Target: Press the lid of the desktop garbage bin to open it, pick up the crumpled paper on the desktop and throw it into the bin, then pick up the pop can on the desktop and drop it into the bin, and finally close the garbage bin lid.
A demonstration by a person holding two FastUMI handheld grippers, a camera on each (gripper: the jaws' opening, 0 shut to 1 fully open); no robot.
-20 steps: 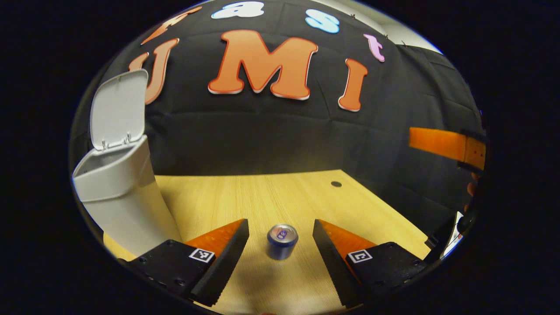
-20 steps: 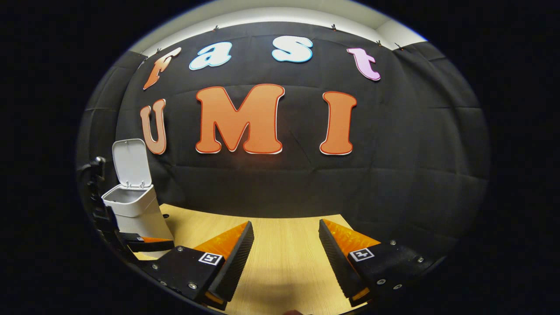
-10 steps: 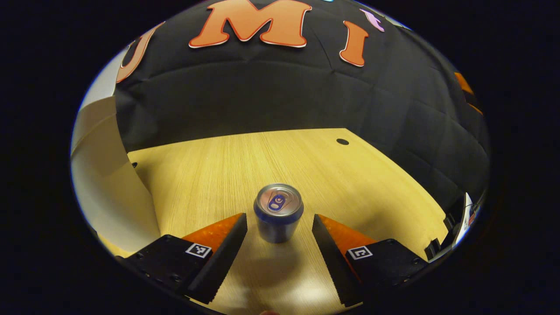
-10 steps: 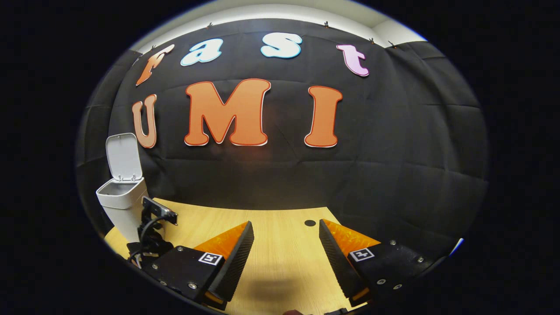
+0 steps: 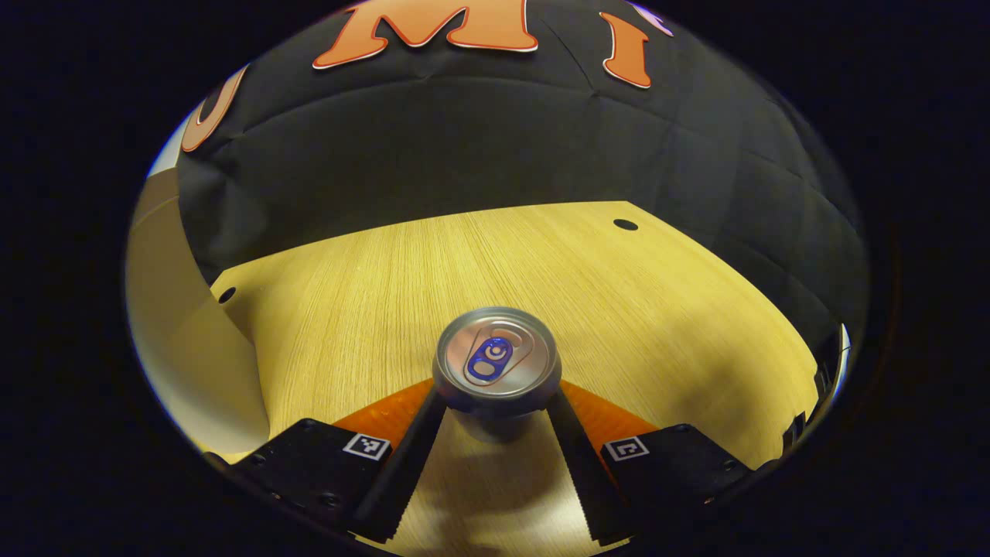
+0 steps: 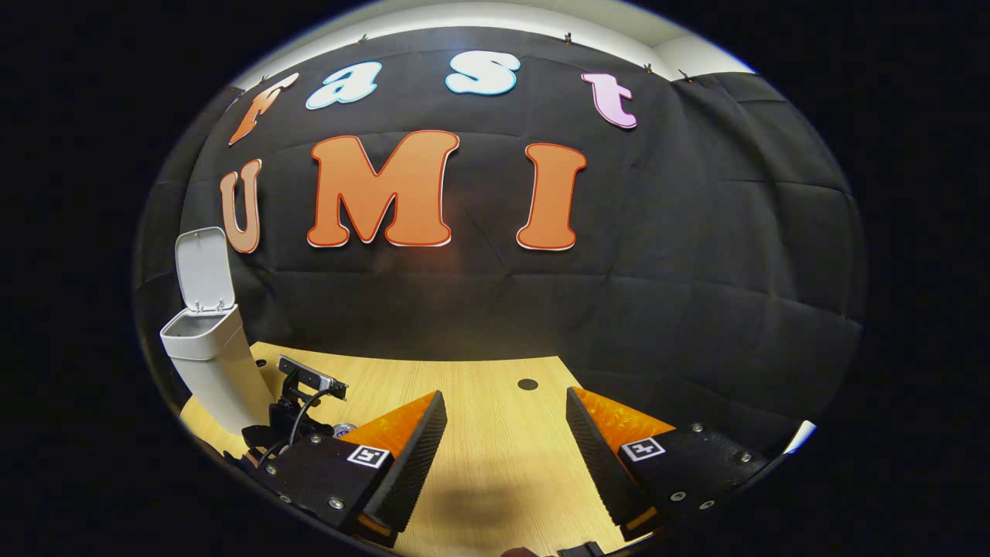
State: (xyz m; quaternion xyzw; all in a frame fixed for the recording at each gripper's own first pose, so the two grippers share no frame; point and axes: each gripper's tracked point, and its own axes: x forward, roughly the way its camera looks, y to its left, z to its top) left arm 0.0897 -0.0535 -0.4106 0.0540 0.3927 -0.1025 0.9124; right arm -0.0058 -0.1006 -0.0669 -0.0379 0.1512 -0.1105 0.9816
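The bin [image 6: 207, 352] is found lid-up at the table's [image 5: 541, 263] left edge, the can [image 5: 496, 363] upright mid-table between the left claw's [image 5: 495, 422] fingers, contact uncertain; right claw [image 6: 506, 422] open; dropping and closing outstanding.

Each gripper carries two wedge-shaped fingers mounted on blocky black carriers. On the left gripper [image 5: 495, 433], each carrier bears a small square black-and-white marker, and the finger inner faces are finely ridged like saw teeth. The right gripper [image 6: 506, 452] has the same markers, plus round silver screws set into the carriers. In the right gripper view, the left gripper's body [image 6: 298, 406] shows black housing and looping black cables.
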